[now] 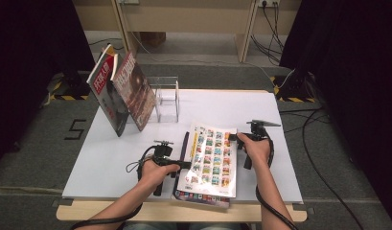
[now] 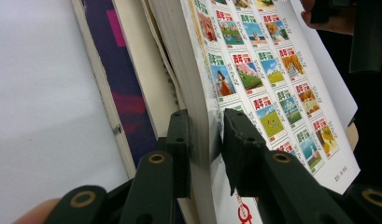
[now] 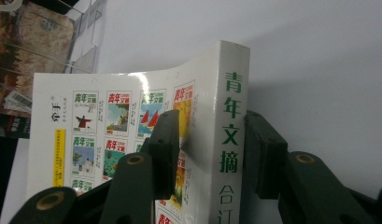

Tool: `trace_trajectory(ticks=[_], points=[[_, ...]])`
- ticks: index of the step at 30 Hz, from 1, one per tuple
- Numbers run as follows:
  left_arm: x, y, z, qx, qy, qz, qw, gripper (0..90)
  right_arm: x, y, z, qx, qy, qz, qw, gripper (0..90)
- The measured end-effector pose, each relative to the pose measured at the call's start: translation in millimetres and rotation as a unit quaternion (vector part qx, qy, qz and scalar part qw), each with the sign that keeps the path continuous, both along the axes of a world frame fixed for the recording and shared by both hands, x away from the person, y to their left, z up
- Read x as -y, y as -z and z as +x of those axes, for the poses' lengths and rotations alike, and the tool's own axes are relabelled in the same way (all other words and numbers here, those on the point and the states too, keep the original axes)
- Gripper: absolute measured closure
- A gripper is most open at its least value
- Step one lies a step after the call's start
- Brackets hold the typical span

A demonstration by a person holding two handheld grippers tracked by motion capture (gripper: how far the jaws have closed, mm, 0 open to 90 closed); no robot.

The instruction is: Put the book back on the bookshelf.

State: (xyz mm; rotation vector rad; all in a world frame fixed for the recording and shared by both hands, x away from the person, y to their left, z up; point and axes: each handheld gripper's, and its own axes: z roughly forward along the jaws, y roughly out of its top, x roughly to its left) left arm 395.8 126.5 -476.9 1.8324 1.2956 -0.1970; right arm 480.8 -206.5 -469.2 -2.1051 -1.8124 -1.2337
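Note:
A thick white book [image 1: 213, 153] with rows of small colour pictures on its cover is held tilted above the white table [image 1: 112, 158]. My left gripper [image 1: 184, 164] is shut on the book's page edge; in the left gripper view its jaws [image 2: 205, 144] clamp the page block [image 2: 198, 84]. My right gripper [image 1: 234, 139] is shut on the opposite side, its jaws [image 3: 212, 154] straddling the spine [image 3: 230, 116] with green characters. Under the white book lies a second book with a purple cover [image 2: 128, 93], its lower edge showing [image 1: 201, 199].
Two magazines [image 1: 107, 91] [image 1: 136, 88] lean upright at the back left against a clear acrylic stand [image 1: 167, 98]. The table's front edge runs just below the books. Cables trail from both grippers toward the person.

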Motion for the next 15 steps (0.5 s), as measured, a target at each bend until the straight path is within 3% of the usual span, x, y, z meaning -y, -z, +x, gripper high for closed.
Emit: trace_trajectory(ticks=[5,8,15], points=[[-1.6,0.9,1.4,-0.007,0.001,0.002,1.0,72.0,2.8,-1.6,0.5,-0.003,-0.007,0.014,0.9999,65.6],[-3.1,2.0,2.2,-0.012,0.0,0.002,0.9999,71.8,6.4,-8.1,0.5,-0.002,-0.018,0.044,0.9989,70.4],[-3.0,2.0,2.3,-0.012,0.001,0.002,0.9999,71.7,4.1,-9.8,0.8,-0.007,-0.019,0.037,0.9991,68.3]])
